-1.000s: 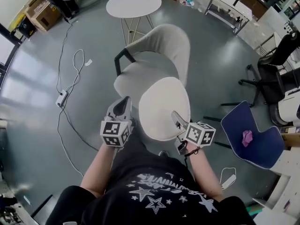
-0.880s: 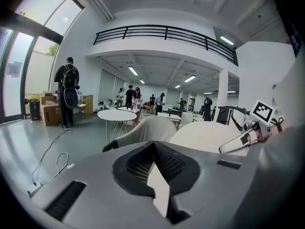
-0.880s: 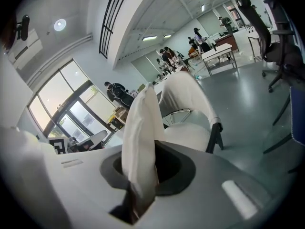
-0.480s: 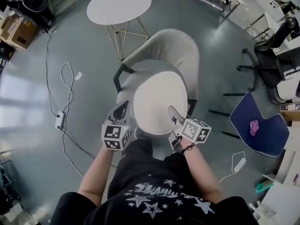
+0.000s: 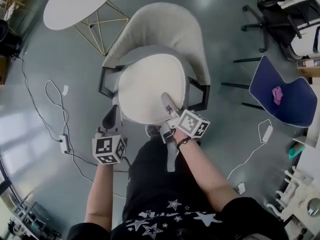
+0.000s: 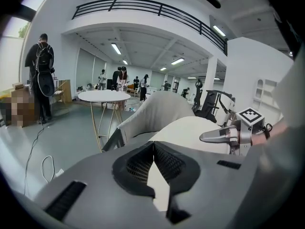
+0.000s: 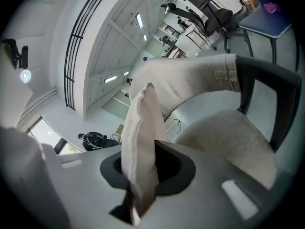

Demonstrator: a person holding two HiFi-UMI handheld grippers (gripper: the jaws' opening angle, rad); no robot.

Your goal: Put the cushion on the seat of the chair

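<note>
Both tools have carried the cushion (image 5: 150,84) forward and down since a second ago. It was short of the chair (image 5: 160,26) then and now covers the seat (image 5: 145,51).

Head view: cushion is pale, rounded and flat over the seat, with a grey rim of seat showing behind it. Cannot tell whether it rests fully on the seat. Left tool (image 5: 114,112) is at the cushion's near-left edge, right tool (image 5: 165,98) on its near-right edge. Round table (image 5: 75,4) stands beyond the chair. Blue chair (image 5: 280,91) is well apart on the right, and a cable (image 5: 55,109) loops on the floor to the left.

Left gripper view: left tool (image 6: 153,144) has its jaws drawn together, with a thin sliver of pale cushion fabric pinched between them. Rest of the cushion (image 6: 190,128) spreads to the right, with the right tool (image 6: 214,136) at its far side. Chair back (image 6: 162,111) rises behind.

Right gripper view: right tool (image 7: 143,173) is clamped on the cushion's edge. The cushion (image 7: 140,137) stands up out of the jaws. Seat (image 7: 228,137) is just below, and a dark armrest (image 7: 271,75) is on the right.
</note>
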